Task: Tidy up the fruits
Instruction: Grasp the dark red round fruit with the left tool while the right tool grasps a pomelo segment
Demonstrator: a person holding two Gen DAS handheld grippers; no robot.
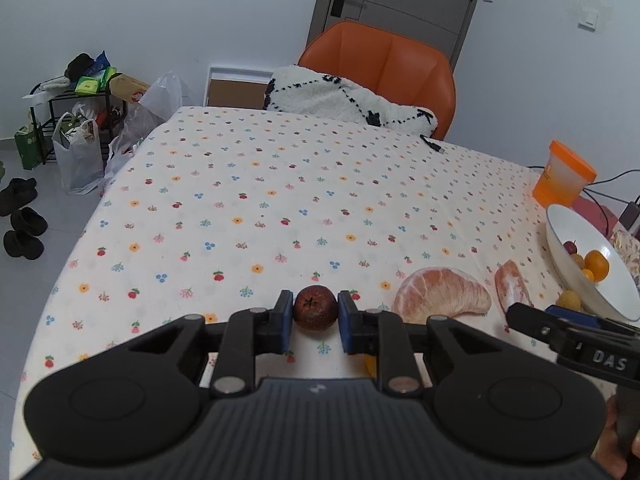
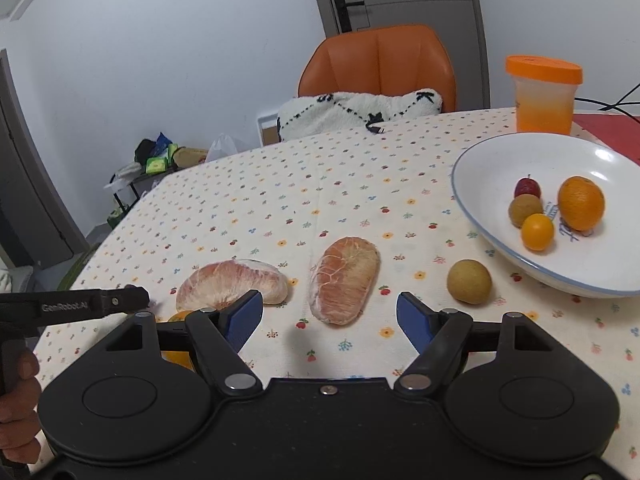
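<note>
Fruits are only partly sorted at this moment. In the white bowl (image 2: 476, 216) at the right side of the table you already have four: a big orange (image 2: 581, 203), a small orange fruit (image 2: 537, 231), a brownish round one (image 2: 525, 209) and a small red one (image 2: 527, 187).

Still on the flowered tablecloth (image 2: 280, 200) lie two peeled pomelo pieces (image 2: 345, 280) (image 2: 232, 285) and a small brown-green round fruit (image 2: 469, 281), which is just beside the bowl rim. One more orange fruit (image 2: 178, 354) is half hidden behind your right gripper's arm.

Your left gripper (image 1: 315, 314) is closed on a small dark-red fruit (image 1: 315, 308); both blue pads touch its sides. I cannot tell whether the fruit is lifted or resting on the cloth. Your right gripper (image 2: 330, 316) is wide open and holds nothing; the nearer pomelo piece is just in front of its fingers.

I judge that about half of the work is left, and the dark-red fruit must travel right to the bowl.

Readable writing: "GenRobot.AI" on the left gripper's side, and "DAS" on the right gripper's body. The orange-lidded cup (image 2: 543, 96) has a mark I cannot read.
</note>
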